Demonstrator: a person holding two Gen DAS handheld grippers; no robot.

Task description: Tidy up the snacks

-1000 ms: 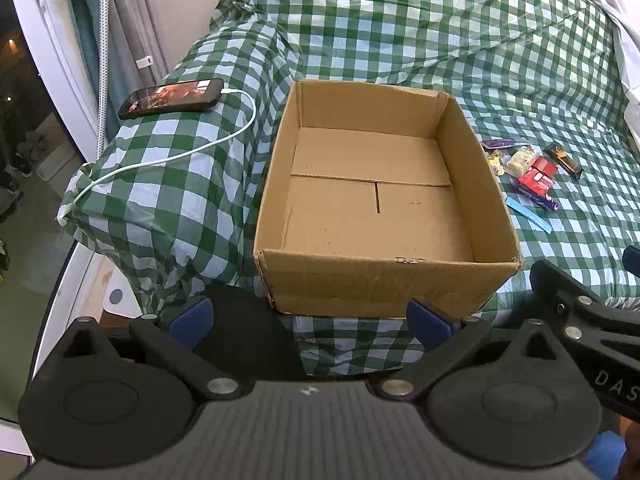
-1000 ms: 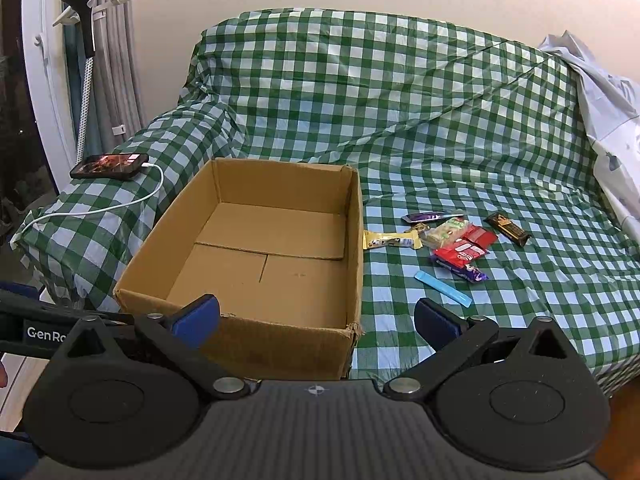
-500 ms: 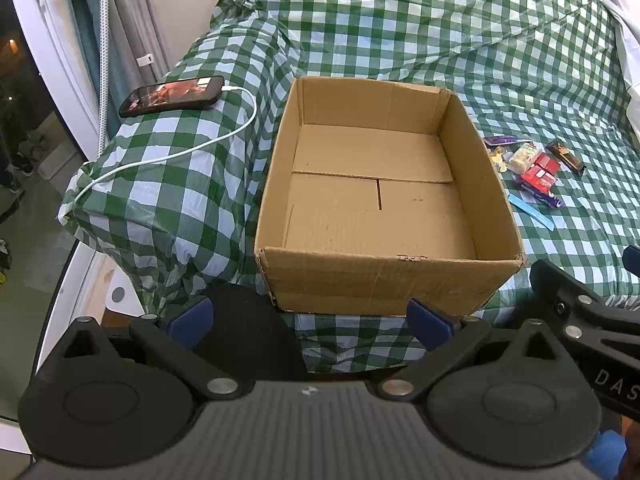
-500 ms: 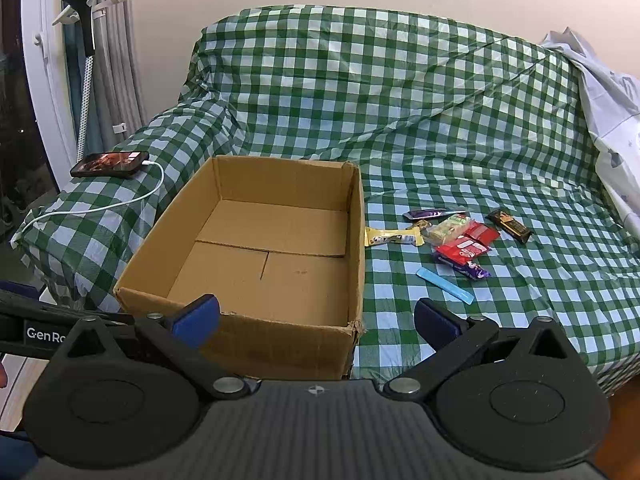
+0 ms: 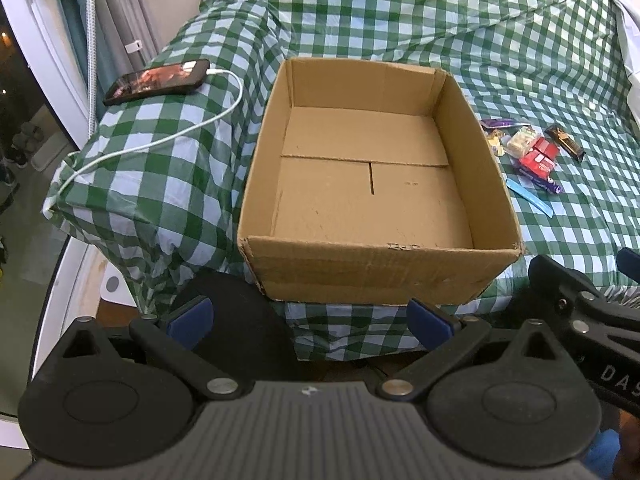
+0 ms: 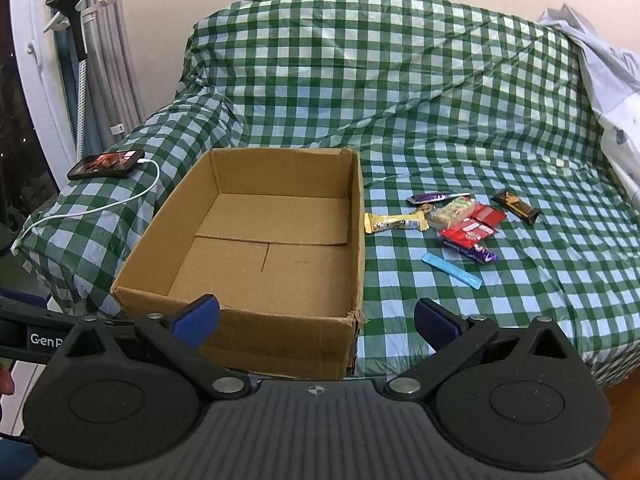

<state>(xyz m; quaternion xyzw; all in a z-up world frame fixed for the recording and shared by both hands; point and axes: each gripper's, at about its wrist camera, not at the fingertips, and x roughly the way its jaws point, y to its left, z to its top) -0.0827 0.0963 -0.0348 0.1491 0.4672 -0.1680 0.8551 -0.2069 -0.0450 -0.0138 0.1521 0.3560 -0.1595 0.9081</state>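
An empty open cardboard box (image 5: 372,184) (image 6: 264,240) sits on the green checked sofa cover. To its right lies a small pile of snacks (image 6: 460,220) (image 5: 532,152): a yellow bar (image 6: 394,223), red packs (image 6: 470,228), a purple bar (image 6: 436,198), a dark bar (image 6: 516,206) and a thin blue stick (image 6: 452,270). My left gripper (image 5: 308,316) hovers open just in front of the box's near wall. My right gripper (image 6: 316,320) is open too, at the box's near right corner, well short of the snacks. Neither gripper holds anything.
A phone (image 5: 158,80) (image 6: 106,164) on a white charging cable (image 5: 160,140) rests on the sofa arm at left. Curtains and a white door frame (image 5: 44,40) stand beyond it. A pale cloth (image 6: 612,80) drapes the sofa's right end.
Both grippers have eased slightly forward and up toward the box, so it sits a little lower in each view. Both stay open; nothing on the sofa has moved.
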